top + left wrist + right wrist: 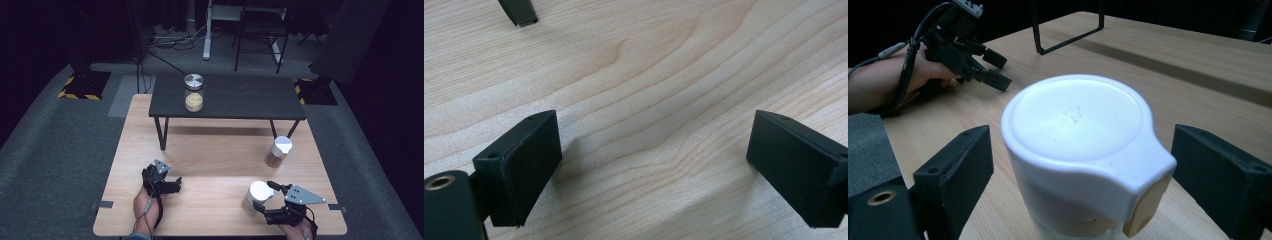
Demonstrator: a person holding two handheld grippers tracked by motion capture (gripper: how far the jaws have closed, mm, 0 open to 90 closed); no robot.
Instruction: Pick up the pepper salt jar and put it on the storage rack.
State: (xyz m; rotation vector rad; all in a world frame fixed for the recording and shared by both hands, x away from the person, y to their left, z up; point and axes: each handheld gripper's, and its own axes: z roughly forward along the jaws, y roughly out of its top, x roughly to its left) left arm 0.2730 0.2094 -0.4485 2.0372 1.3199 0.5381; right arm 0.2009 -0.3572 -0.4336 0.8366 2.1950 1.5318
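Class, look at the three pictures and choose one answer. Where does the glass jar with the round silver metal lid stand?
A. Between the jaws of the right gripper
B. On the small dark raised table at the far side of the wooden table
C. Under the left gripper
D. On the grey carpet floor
B: in the high view the glass jar with the round silver metal lid stands on top of the small dark raised table, far from both grippers.

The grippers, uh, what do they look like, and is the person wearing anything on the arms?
The left gripper and right gripper are black, each with two flat rectangular jaws and a grey three-cornered plate on top. A dark cable trails from each. A bit of blue-grey sleeve shows at the left wrist.
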